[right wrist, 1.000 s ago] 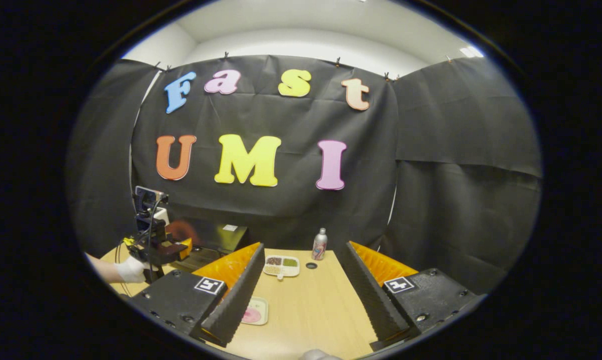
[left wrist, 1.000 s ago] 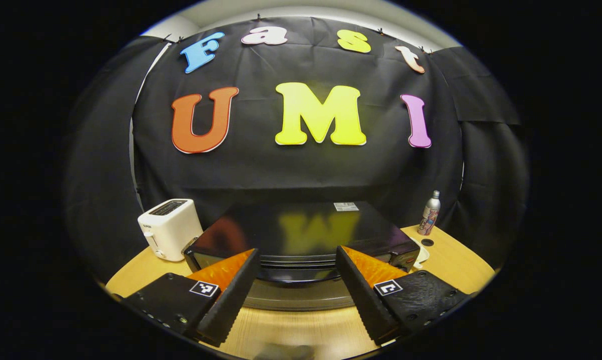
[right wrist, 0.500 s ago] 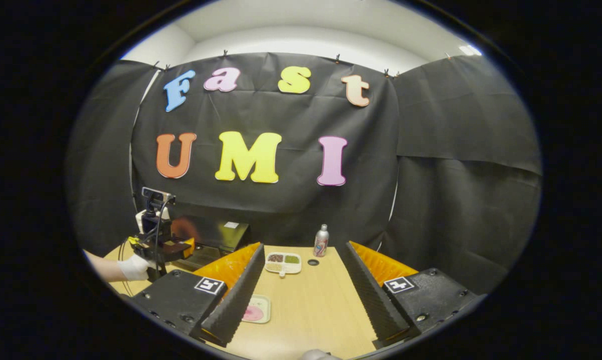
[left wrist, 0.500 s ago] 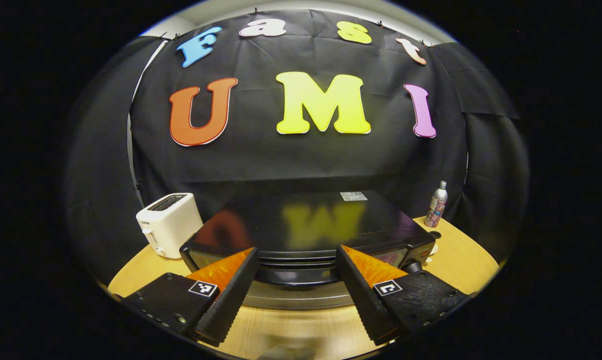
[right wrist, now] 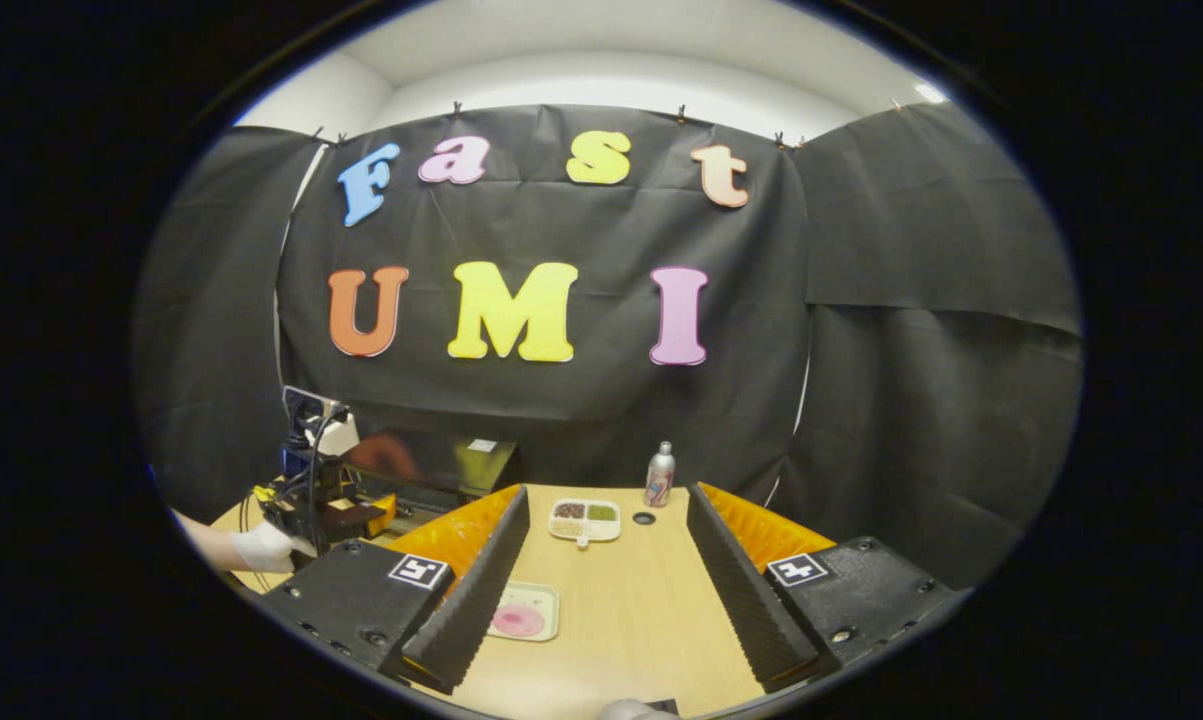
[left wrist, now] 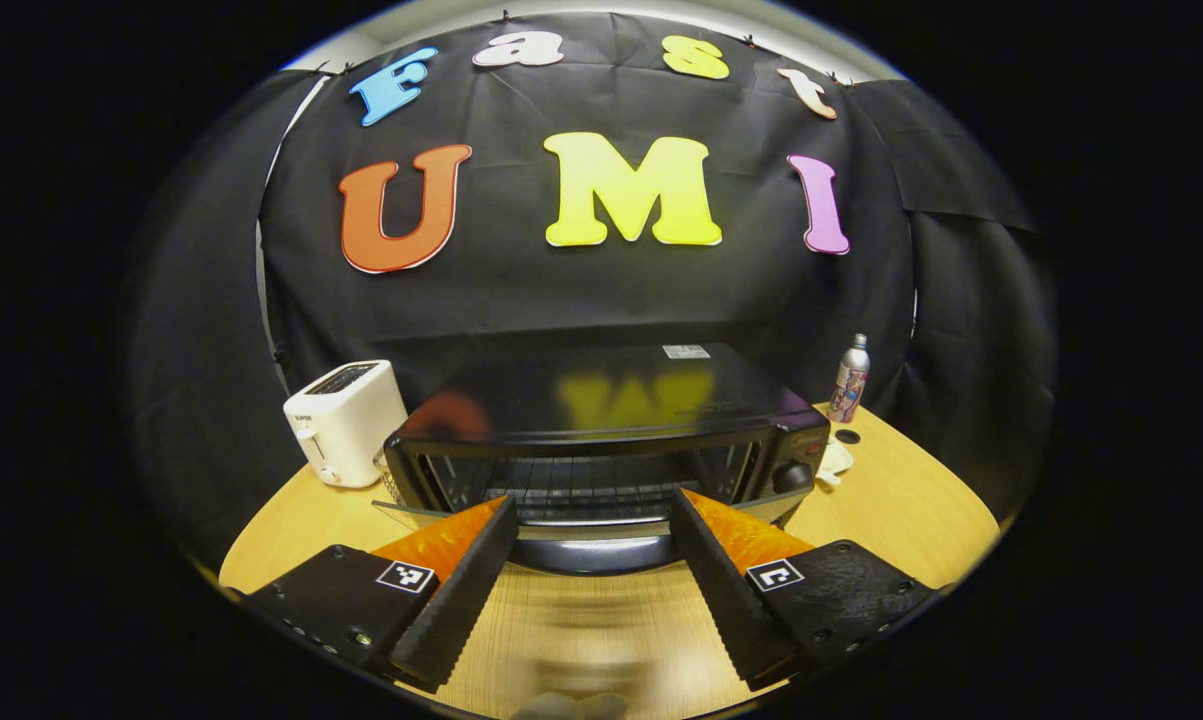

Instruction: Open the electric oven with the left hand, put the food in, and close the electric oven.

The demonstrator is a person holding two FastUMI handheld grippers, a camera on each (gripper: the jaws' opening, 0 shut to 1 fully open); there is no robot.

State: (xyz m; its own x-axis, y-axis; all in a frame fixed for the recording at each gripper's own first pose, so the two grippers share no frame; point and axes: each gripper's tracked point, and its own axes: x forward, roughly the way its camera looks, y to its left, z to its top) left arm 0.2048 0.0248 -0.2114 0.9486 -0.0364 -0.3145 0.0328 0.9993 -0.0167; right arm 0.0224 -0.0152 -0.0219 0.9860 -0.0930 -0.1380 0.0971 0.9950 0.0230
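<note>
On the desk (left wrist: 891, 500): oven (left wrist: 601, 430), door (left wrist: 581, 535) partly lowered, handle between the spread fingers of the left tool (left wrist: 593, 580), contact unclear. Right tool (right wrist: 606, 590) spread, empty, above a tray of food (right wrist: 524, 612).

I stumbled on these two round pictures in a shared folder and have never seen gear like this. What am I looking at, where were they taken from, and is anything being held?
A person holds a two-finger gripper in each hand; a fisheye camera rides on each and looks out along its fingers.

In the left gripper view, the left gripper is open in front of a black electric oven whose door hangs partly open, its handle lying between the fingers, not clamped. A white toaster and a bottle flank the oven on the wooden table.

In the right gripper view, the right gripper is open and empty above the table, with a small tray of pink food and a divided dish ahead.
</note>
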